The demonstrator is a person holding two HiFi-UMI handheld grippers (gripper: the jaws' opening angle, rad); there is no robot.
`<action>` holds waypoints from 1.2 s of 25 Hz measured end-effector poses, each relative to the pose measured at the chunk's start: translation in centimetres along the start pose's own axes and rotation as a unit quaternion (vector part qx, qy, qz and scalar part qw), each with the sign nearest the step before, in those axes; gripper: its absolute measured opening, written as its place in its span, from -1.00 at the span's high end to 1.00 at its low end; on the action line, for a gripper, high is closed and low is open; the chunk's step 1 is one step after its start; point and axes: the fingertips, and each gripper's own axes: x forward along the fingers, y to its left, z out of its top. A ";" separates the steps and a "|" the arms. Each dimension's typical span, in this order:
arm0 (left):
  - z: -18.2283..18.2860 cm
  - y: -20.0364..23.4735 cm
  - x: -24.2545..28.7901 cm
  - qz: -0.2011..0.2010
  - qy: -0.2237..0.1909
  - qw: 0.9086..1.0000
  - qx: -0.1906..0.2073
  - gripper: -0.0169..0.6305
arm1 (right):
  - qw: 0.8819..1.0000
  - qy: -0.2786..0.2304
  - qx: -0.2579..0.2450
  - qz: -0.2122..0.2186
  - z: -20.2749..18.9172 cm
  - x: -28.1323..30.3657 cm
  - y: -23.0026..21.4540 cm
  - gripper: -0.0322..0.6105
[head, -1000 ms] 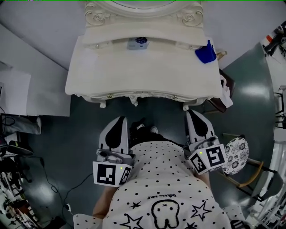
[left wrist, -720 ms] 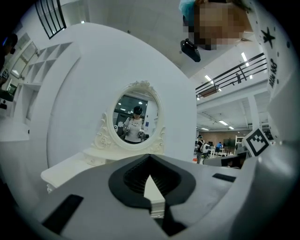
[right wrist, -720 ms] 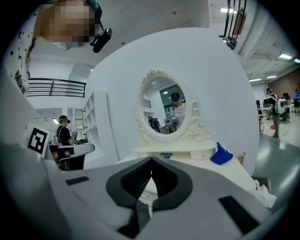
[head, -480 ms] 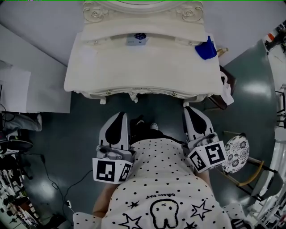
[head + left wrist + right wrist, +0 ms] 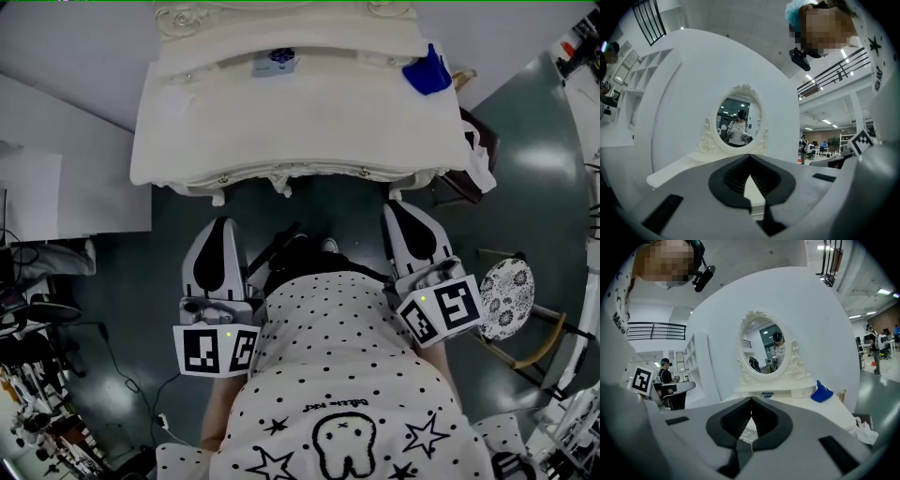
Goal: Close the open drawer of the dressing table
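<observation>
The white dressing table [image 5: 187, 141] stands ahead of me, its scalloped front edge with two small knobs just beyond both grippers. I cannot tell from here which drawer stands open. A small box with a blue mark [image 5: 276, 62] lies at the ledge under the oval mirror [image 5: 763, 347]. My left gripper [image 5: 217, 225] is shut and empty, short of the table's front left. My right gripper [image 5: 398, 208] is also shut and empty, close to the front right corner. In the left gripper view the mirror [image 5: 739, 122] is straight ahead above the closed left gripper [image 5: 750, 158].
A blue cloth-like thing [image 5: 427, 73] lies on the tabletop's right end, with white fabric [image 5: 476, 164] hanging off that side. A round patterned stool [image 5: 506, 298] stands at my right. A white panel [image 5: 75, 178] and cables [image 5: 103, 356] are at my left.
The table sits higher in the head view than before. My left gripper has shifted a little to the left. The right gripper has kept its place. Both stayed shut.
</observation>
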 end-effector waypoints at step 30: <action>-1.1 0.0 0.8 -0.030 0.010 0.999 -0.018 0.91 | 1.000 -0.011 -0.014 -0.017 0.6 0.9 0.6 0.87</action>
